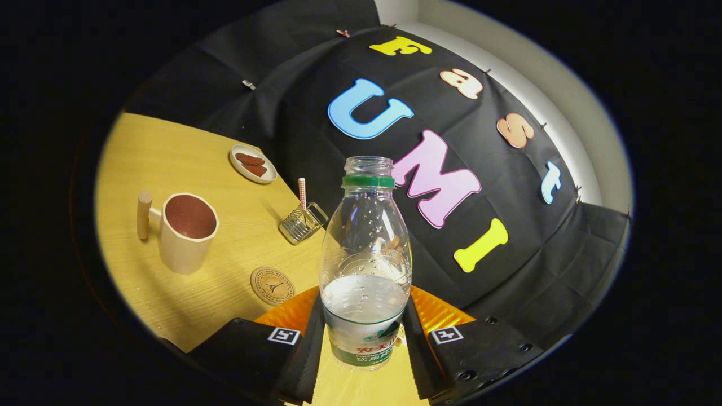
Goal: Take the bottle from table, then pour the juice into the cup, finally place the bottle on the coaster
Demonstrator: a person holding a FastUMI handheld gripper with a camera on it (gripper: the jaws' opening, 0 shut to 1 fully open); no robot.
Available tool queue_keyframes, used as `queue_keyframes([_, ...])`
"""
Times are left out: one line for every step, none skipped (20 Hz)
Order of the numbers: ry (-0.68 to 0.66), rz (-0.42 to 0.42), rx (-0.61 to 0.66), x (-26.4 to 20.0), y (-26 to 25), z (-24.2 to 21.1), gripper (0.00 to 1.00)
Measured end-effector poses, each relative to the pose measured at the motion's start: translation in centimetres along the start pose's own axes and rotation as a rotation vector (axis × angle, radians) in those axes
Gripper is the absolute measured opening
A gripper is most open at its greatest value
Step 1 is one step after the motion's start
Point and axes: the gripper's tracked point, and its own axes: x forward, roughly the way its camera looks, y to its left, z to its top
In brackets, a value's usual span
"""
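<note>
Your hand-held gripper (364, 344) grips the clear plastic bottle (365, 265) at its lower body, one finger pressed to each side. The bottle stands upright, uncapped, with clear liquid up to just above the label. The view is tilted. On the wooden desk (186, 169), far left, sits the cup (186, 231) with a wooden handle, dark-filled. The round coaster (272, 286) lies near the bottle's left. Farther: a glass holder with a striped straw (303, 217) and a small dish (253, 164).

Your handheld two-finger gripper (364, 344) carries a square black-and-white coded marker tag (283, 336) on each chunky finger block, a glossy orange ribbed body behind, and round screw heads (466, 375) along one side.
</note>
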Motion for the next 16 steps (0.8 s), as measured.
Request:
queue_keyframes([-0.008, 0.0, -0.043, 0.1, 0.3, 0.2, 0.68])
queue_keyframes([-0.016, 0.002, -0.086, 0.1, 0.6, 0.5, 0.69])
queue_keyframes([-0.02, 0.006, -0.127, 0.2, 1.0, 0.5, 0.69])
queue_keyframes([-0.022, 0.012, -0.16, 0.2, 1.5, 0.4, 0.69])
queue_keyframes([-0.019, 0.02, -0.191, 0.3, 2.2, 0.1, 0.68])
queue_keyframes([-0.015, 0.029, -0.221, 0.2, 2.8, 0.0, 0.68])
queue_keyframes([-0.012, 0.035, -0.252, 0.2, 3.3, -0.2, 0.68])
queue_keyframes([-0.009, 0.043, -0.283, 0.3, 3.7, -0.2, 0.68])
queue_keyframes([-0.009, 0.048, -0.311, 0.5, 4.1, -0.1, 0.68])
queue_keyframes([-0.008, 0.056, -0.337, 0.8, 4.6, 0.1, 0.68])
queue_keyframes([-0.01, 0.061, -0.36, 0.9, 5.1, 0.1, 0.68])
queue_keyframes([-0.013, 0.065, -0.385, 1.0, 5.4, 0.1, 0.68])
queue_keyframes([-0.012, 0.069, -0.406, 1.2, 5.7, 0.1, 0.68])
queue_keyframes([-0.009, 0.074, -0.428, 1.3, 6.1, 0.2, 0.68])
queue_keyframes([-0.006, 0.08, -0.454, 1.5, 6.4, 0.2, 0.68])
queue_keyframes([-0.002, 0.082, -0.481, 1.7, 6.6, 0.2, 0.68])
